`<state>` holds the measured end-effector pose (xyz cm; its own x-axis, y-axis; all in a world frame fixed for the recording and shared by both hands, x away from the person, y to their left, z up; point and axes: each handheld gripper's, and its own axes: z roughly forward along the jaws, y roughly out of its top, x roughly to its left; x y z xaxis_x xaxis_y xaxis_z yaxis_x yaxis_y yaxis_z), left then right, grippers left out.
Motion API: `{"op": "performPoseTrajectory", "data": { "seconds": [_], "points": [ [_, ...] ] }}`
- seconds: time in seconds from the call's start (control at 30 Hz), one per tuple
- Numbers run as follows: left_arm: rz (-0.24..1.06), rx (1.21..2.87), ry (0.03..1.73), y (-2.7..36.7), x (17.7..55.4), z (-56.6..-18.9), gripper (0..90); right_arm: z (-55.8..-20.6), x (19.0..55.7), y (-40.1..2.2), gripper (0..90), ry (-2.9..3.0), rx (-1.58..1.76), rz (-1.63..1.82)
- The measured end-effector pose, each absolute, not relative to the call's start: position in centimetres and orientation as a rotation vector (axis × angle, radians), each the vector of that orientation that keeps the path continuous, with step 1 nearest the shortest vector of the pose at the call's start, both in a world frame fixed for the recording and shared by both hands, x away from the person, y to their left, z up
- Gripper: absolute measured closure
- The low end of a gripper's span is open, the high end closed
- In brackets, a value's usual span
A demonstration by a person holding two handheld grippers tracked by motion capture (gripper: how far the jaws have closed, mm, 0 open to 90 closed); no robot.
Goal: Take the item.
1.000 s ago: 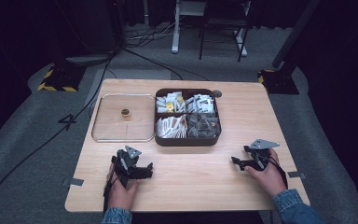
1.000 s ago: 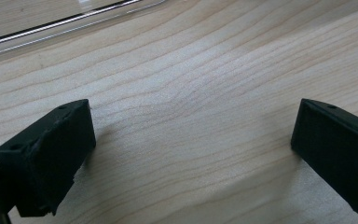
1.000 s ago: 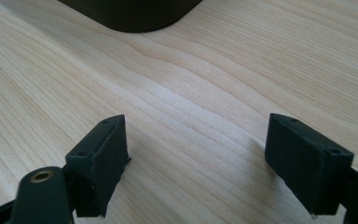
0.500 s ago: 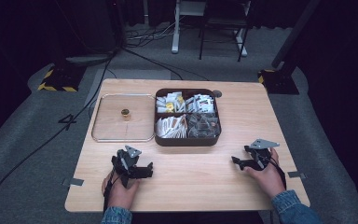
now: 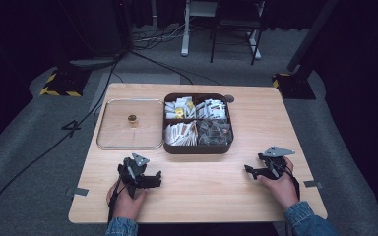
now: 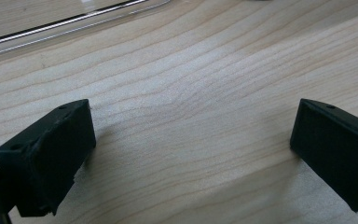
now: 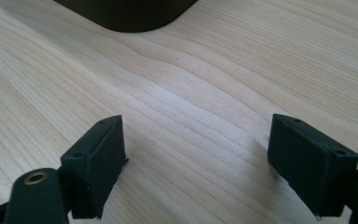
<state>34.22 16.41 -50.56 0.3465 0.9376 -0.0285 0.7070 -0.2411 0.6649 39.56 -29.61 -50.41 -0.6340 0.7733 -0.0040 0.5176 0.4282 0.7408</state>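
Fingers (image 6: 56,154) spread; box (image 5: 198,123) lies ahead, apart.

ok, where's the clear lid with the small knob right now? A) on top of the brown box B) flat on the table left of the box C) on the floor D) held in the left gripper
B: the clear lid lies flat on the table, left of the compartment box, while the left gripper sits open nearer the person, holding nothing.

floor: black cables (image 5: 44,152) | yellow-black hazard tape (image 5: 59,92) | chair legs (image 5: 231,44)
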Motion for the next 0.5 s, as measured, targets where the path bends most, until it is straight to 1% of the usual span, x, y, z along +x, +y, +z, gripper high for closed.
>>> {"op": "performPoseTrajectory", "data": {
  "seconds": [0.1, 0.13, 0.17, 0.2, 0.43, 0.5],
  "points": [
    [0.511, 2.029, 1.429, 16.4, 34.2, -50.5, 0.3, -50.4, 39.6, -29.6, 19.3, 2.344, 1.107, 1.037],
    [0.51, 2.029, 1.431, 16.4, 34.2, -50.5, 0.3, -50.4, 39.7, -29.7, 21.8, 2.347, 1.101, 1.042],
    [0.509, 2.029, 1.431, 16.4, 34.2, -50.5, 0.3, -50.3, 39.7, -29.8, 29.8, 2.353, 1.081, 1.056],
    [0.509, 2.028, 1.43, 16.4, 34.2, -50.6, 0.3, -50.3, 39.7, -29.9, 32.5, 2.365, 1.059, 1.072],
    [0.51, 2.029, 1.43, 16.4, 34.2, -50.6, 0.3, -47.8, 40.4, -30.4, 31.4, 2.317, 1.024, 1.133],
    [0.51, 2.03, 1.427, 16.4, 34.2, -50.5, 0.4, -47.0, 40.8, -30.5, 32.8, 2.315, 0.997, 1.149]
  ]
}}
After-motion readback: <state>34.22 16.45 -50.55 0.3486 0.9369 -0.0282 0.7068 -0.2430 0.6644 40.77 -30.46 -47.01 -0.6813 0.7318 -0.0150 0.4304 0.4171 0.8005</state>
